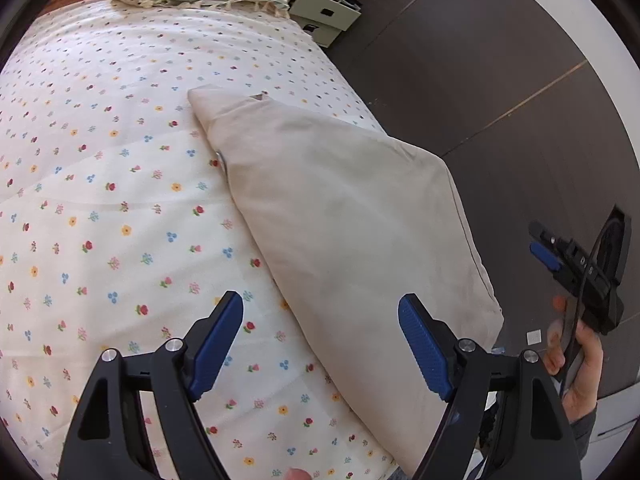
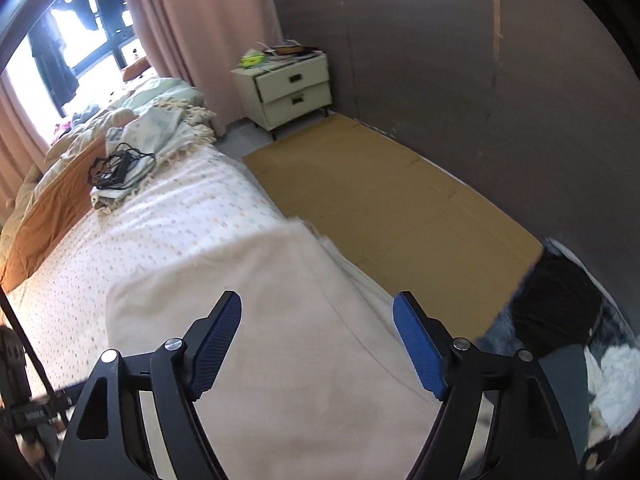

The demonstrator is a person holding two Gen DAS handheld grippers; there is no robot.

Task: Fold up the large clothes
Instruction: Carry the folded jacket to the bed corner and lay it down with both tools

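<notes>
A cream garment (image 1: 340,216) lies folded in a long slab along the right edge of the bed, on the flowered sheet (image 1: 100,200). My left gripper (image 1: 320,340) hovers over its near end with jaws wide apart and nothing between the blue pads. In the right wrist view the same garment (image 2: 256,320) fills the foreground, blurred. My right gripper (image 2: 318,338) is open above it, pads clear of the cloth. The right gripper (image 1: 568,268) also shows at the far right of the left wrist view, held by a hand (image 1: 580,364) beyond the bed's edge.
A fringed blanket (image 2: 160,128) with a black cable bundle (image 2: 116,168) lies at the bed's far end. A cream nightstand (image 2: 292,88) stands by the grey wall. Flat cardboard (image 2: 380,200) covers the floor beside the bed. Dark and white clothes (image 2: 568,320) are piled at the right.
</notes>
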